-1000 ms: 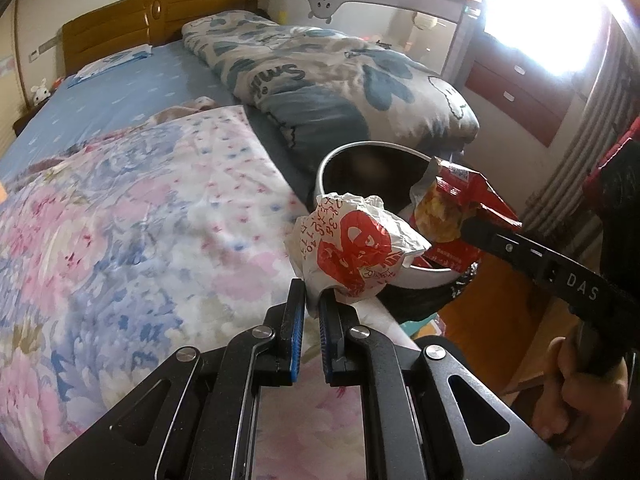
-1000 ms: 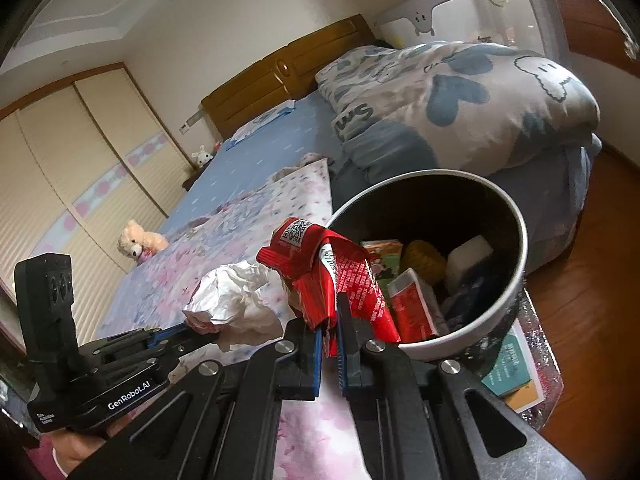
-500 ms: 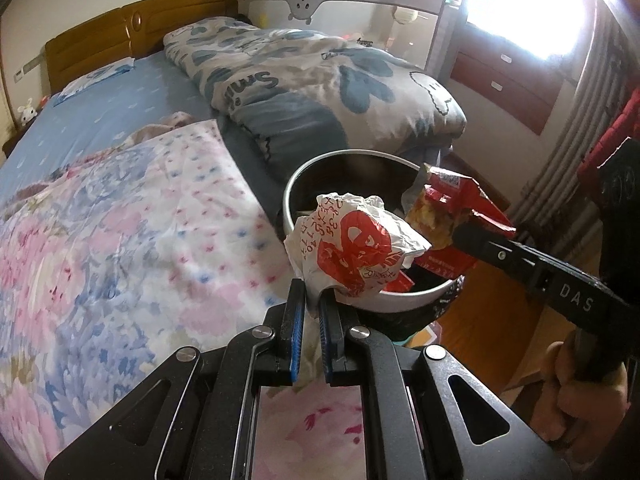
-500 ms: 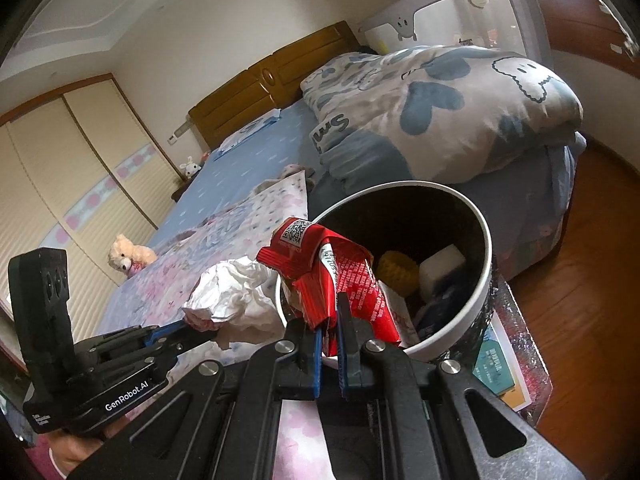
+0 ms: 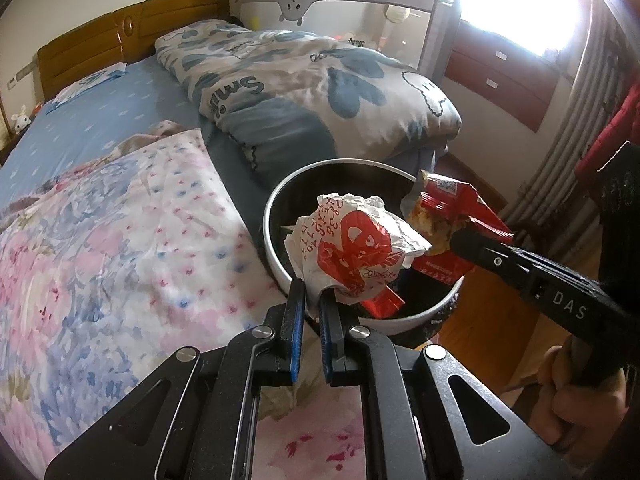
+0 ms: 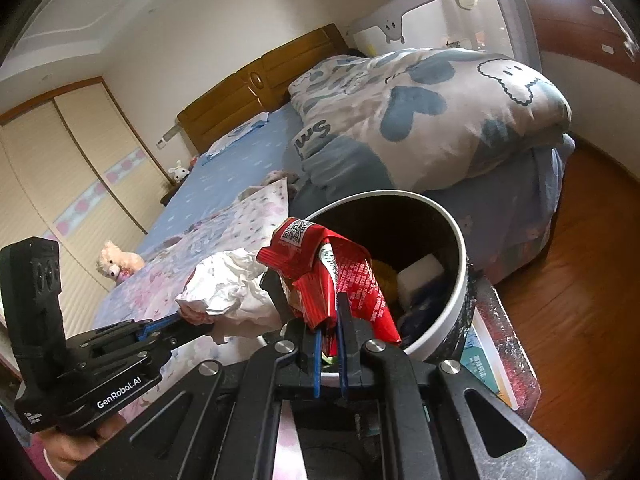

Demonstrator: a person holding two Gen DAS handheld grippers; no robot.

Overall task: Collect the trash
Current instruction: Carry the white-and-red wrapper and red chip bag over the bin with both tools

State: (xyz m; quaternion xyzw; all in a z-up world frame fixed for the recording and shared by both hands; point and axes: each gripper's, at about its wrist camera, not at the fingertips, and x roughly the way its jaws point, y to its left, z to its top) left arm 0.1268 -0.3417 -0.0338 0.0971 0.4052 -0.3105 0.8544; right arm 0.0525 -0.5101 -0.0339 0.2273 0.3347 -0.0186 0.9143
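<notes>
Crumpled white-and-red paper wrapper sits pinched in the left gripper, right over the round bin's rim. Alongside, the right gripper clamps a red snack packet above the bin, beside the bed.

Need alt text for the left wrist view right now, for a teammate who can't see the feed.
The left hand-held gripper is shut on a crumpled white-and-red paper wrapper, held over the rim of a round bin beside the bed. From the right, the right hand-held gripper holds a red snack packet over the same bin.
</notes>
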